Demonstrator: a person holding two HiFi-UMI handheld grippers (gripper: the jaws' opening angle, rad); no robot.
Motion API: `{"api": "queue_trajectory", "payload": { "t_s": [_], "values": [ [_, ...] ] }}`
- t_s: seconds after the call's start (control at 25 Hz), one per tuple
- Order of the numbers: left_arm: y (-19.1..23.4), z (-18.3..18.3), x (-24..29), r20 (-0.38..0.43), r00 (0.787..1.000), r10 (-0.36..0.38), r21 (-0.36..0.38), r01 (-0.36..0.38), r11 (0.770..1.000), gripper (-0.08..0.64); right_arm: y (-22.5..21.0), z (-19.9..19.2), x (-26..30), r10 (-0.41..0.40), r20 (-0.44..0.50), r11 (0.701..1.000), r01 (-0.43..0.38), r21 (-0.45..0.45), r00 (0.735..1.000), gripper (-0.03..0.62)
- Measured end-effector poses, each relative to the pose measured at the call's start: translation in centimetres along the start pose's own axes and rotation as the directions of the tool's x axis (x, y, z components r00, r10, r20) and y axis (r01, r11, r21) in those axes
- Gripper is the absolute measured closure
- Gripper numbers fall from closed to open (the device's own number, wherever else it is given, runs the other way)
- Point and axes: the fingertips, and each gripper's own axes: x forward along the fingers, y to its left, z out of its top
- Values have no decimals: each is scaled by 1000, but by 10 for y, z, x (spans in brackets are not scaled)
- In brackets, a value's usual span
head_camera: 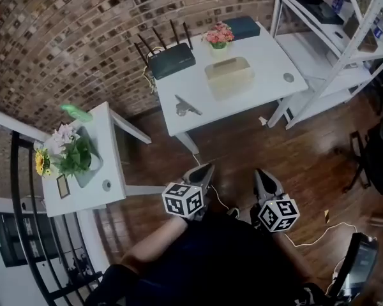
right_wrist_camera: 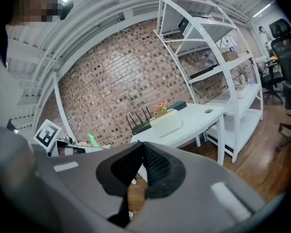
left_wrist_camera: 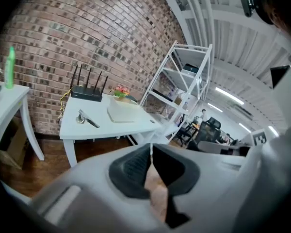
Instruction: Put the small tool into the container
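Work on the task has not begun, judging by the layout. The tool (head_camera: 187, 107) lies on the near left part of the white counter (head_camera: 268, 56), apart from the container (head_camera: 229, 75), which sits further back near the middle. Reaching, gripping, carrying and dropping it in are all left to do.

The left hand-held gripper (head_camera: 203, 171) has its jaws closed together with nothing between them. The right hand-held gripper (head_camera: 262, 174) is the same, closed and empty. Both hang over the wooden floor (head_camera: 242, 142), near the person and well short of the counter.

The tool is small and far off. It looks like a metal hand tool, perhaps pliers, but its kind is unclear. The right gripper view does not show it at all. Whether the container has anything in it cannot be made out.
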Motion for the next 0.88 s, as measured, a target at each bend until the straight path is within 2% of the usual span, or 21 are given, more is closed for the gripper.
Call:
{"api": "queue_trajectory", "payload": {
  "t_s": [0.16, 0.32, 0.48, 0.64, 0.8, 0.88],
  "values": [
    [30, 14, 18, -12, 1000, -10, -31, 9, 999, 541, -1, 7, 34, -17, -24, 1000, 16, -26, 1000, 584],
    [83, 40, 40, -31, 999, -9, -77, 7, 997, 512, 4, 27, 82, -45, -33, 998, 43, -55, 998, 584],
    [144, 62, 60, -63, 998, 5, -114, -13, 993, 423, 20, 35, 129, -46, -80, 996, 40, -82, 996, 584],
    [218, 77, 73, -81, 995, 53, -170, -67, 983, 421, 31, 34, 167, -64, -122, 993, 52, -102, 990, 583],
    [269, 81, 99, -121, 992, 29, -240, -57, 969, 418, 43, 32, 195, -70, -146, 993, 54, -109, 987, 584],
    [290, 81, 109, -150, 988, 39, -253, -76, 965, 408, 47, 30, 206, -69, -158, 992, 52, -112, 985, 583]
  ]
}}
